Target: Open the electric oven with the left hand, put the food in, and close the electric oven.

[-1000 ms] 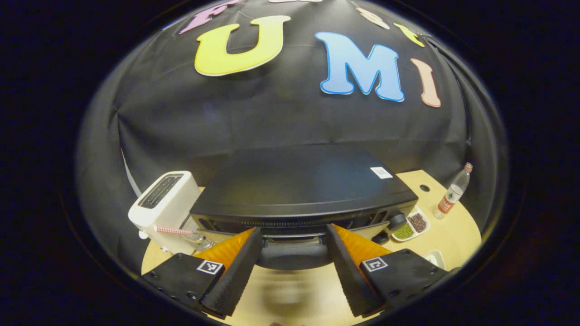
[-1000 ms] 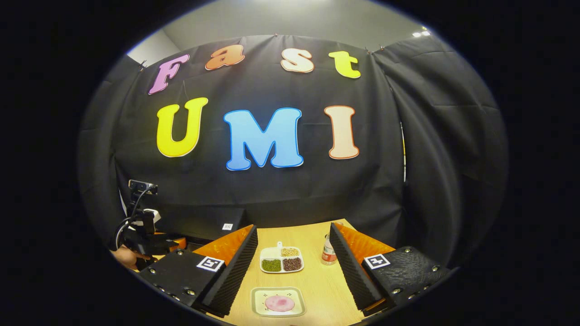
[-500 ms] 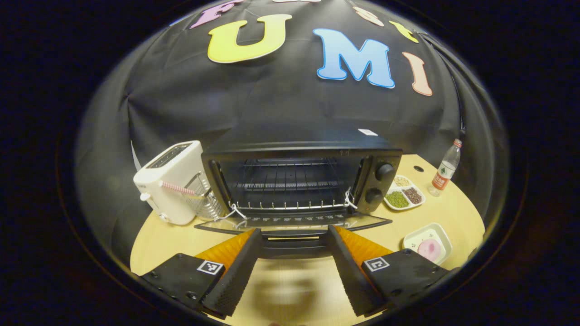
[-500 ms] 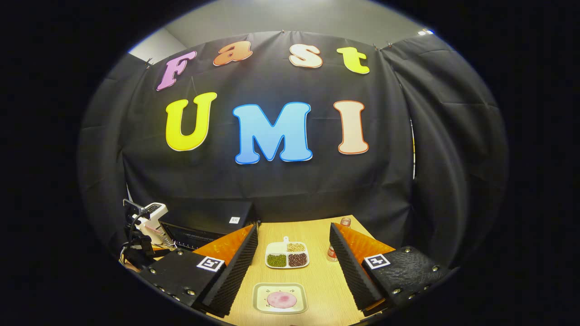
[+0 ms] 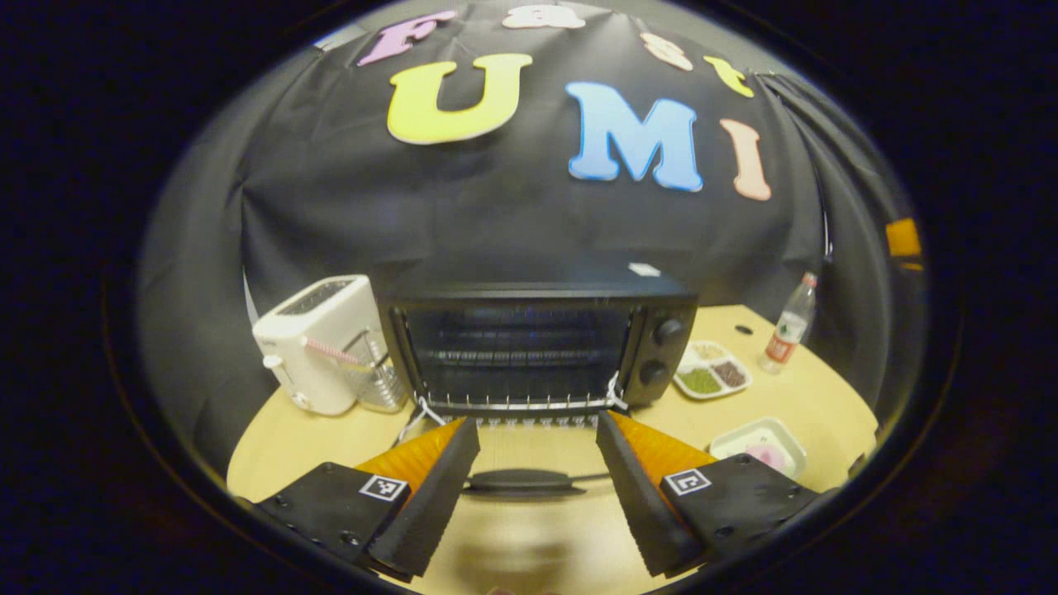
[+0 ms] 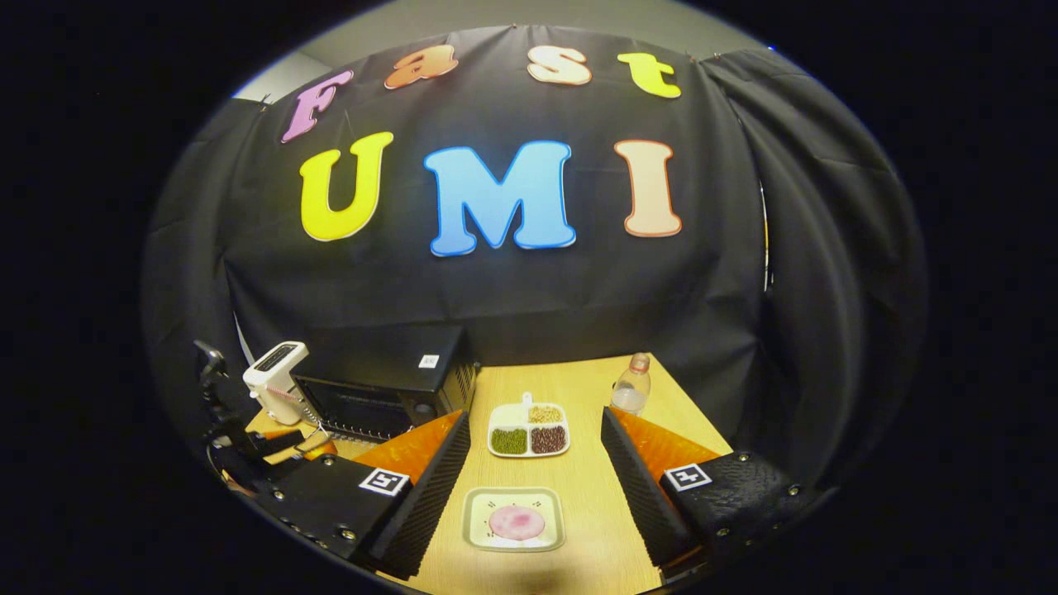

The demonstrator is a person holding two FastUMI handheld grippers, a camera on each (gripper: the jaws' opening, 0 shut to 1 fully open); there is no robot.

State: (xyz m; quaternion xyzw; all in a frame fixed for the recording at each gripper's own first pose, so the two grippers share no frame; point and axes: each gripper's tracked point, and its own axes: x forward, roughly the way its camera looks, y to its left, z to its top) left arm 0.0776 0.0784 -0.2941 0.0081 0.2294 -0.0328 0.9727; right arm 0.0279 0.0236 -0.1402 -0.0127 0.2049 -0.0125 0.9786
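Surface: light wooden surface (image 6: 579,504) in a booth hung with black cloth; it carries all items.
Oven: electric oven (image 5: 537,339) stands at the rear, its door (image 5: 529,450) folded down flat toward the viewer, wire rack exposed inside. Opening step judged complete.
Door handle: handle (image 5: 521,481) lies between the fingers of the left tongs, with no contact visible.
Left tongs: left tongs (image 5: 529,487) spread wide, holding nothing, low in front of the lowered door.
Right tongs: right tongs (image 6: 533,496) spread wide, empty, aimed down at the food.
Food: pink round food (image 6: 517,522) sits on a small pale plate (image 6: 475,537), on the surface right of the oven, well apart from the cavity.
Neighbours: white toaster (image 5: 318,343) left of the oven; divided dish (image 6: 529,430) of beans beyond the plate; bottle (image 6: 632,387) near the rear edge.
Step in hand: fetching the food, by judgement.
Method: descend squarely over the plate, straddle it across its narrow width, then clamp evenly so it stays level.
Caution: keep the left tongs clear of the door path; carry the plate low over the door and onto the rack.
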